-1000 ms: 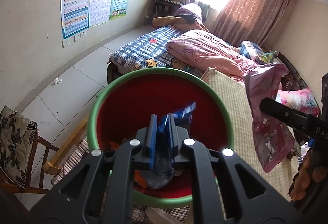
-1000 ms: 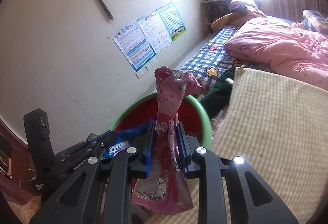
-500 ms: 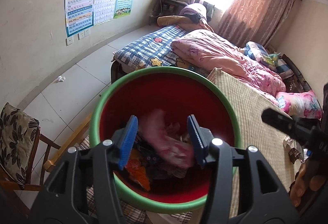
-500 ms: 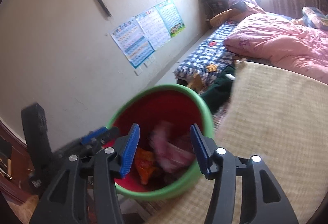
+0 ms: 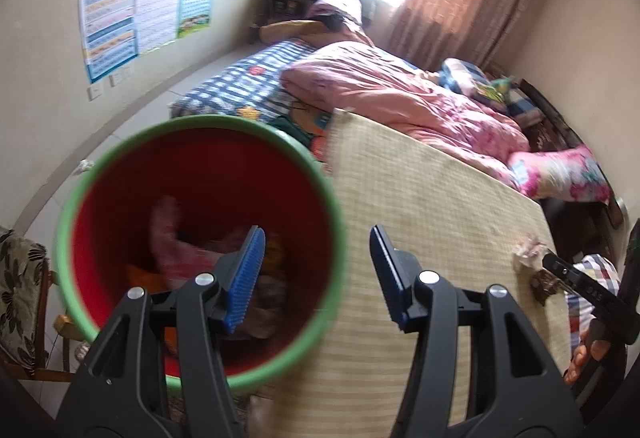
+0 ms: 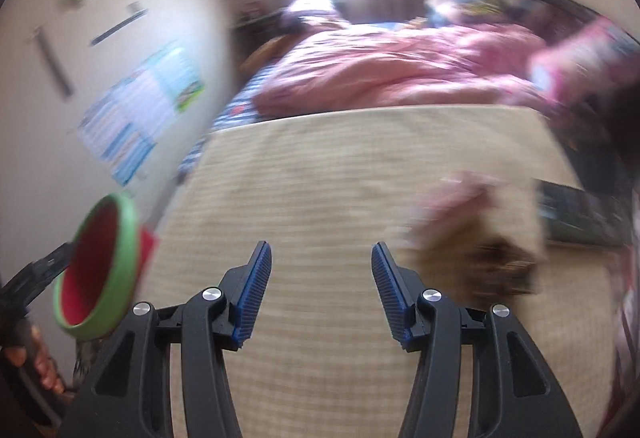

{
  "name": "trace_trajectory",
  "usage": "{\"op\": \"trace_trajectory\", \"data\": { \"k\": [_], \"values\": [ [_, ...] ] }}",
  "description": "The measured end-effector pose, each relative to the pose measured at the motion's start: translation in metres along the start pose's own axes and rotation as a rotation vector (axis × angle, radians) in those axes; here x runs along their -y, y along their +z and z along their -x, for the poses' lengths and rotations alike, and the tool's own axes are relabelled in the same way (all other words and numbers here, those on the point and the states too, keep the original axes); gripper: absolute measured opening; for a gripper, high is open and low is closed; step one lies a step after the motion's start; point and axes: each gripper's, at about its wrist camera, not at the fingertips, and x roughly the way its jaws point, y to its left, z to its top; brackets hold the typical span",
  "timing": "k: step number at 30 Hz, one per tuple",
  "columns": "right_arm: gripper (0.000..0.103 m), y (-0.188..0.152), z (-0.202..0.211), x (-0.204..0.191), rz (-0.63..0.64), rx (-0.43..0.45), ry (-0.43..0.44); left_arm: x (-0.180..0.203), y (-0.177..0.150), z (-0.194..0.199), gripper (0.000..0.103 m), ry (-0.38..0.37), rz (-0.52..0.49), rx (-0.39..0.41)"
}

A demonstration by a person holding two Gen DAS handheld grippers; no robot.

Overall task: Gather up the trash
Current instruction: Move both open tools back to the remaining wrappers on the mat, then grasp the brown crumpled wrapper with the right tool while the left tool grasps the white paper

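My left tongs [image 5: 316, 274] point steeply down, straddling the near-right rim of the bin [image 5: 120, 153]; their jaws have just been opening and now stand spread with nothing between them, one blue pad over the bin's inside and the other over the mat [image 5: 420, 197]. My right tongs [image 6: 320, 290] also tilt down, over the bare mat [image 6: 320, 177], with jaws that have just been opening and are spread and empty. The bin is red inside with a green rim, and sits at the mat's left edge. In it lie a pink wrapper [image 5: 172, 242], something orange [image 5: 144, 274] and a greyish scrap, all blurred. Two more bits of trash lie near the mat's far right edge: a pale crumpled piece [image 5: 528, 250] and a brown one [image 5: 544, 284] just beside it. In the right view both are smeared, to the right of my right tongs.
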Motion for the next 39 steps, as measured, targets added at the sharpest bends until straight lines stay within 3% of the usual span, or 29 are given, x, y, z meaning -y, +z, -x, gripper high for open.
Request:
{"op": "trace_trajectory", "data": {
  "k": [4, 9, 14, 17, 23, 30, 35, 38, 39],
  "values": [
    [0.054, -0.005, 0.013, 0.054, -0.064, 0.007, -0.073, 0.041, -0.007, -0.007, 0.054, -0.039, -0.041, -0.012],
    [0.055, -0.016, 0.010, 0.103, -0.132, -0.027, -0.089, 0.089, -0.021, -0.023, 0.056, -0.076, -0.097, -0.055],
    [0.054, -0.018, -0.002, 0.127, -0.201, -0.090, -0.006, 0.144, -0.024, -0.041, 0.056, -0.147, -0.171, -0.080],
    [0.043, -0.020, -0.008, 0.137, -0.214, -0.126, 0.063, 0.180, -0.025, -0.052, 0.060, -0.200, -0.227, -0.088],
    [0.041, -0.020, 0.009, 0.139, -0.160, -0.132, 0.144, 0.243, -0.033, -0.089, 0.063, -0.291, -0.336, -0.170],
    [0.041, -0.036, 0.041, 0.148, -0.167, -0.122, 0.169, 0.301, -0.047, -0.137, 0.063, -0.310, -0.450, -0.253],
    [0.042, -0.035, 0.056, 0.165, -0.196, -0.099, 0.151, 0.328, -0.059, -0.171, 0.063, -0.279, -0.528, -0.322],
    [0.042, -0.035, 0.062, 0.171, -0.202, -0.086, 0.150, 0.330, -0.062, -0.181, 0.052, -0.263, -0.515, -0.355],
    [0.042, -0.035, 0.064, 0.171, -0.202, -0.085, 0.153, 0.328, -0.061, -0.181, 0.044, -0.263, -0.506, -0.353]
  ]
}}
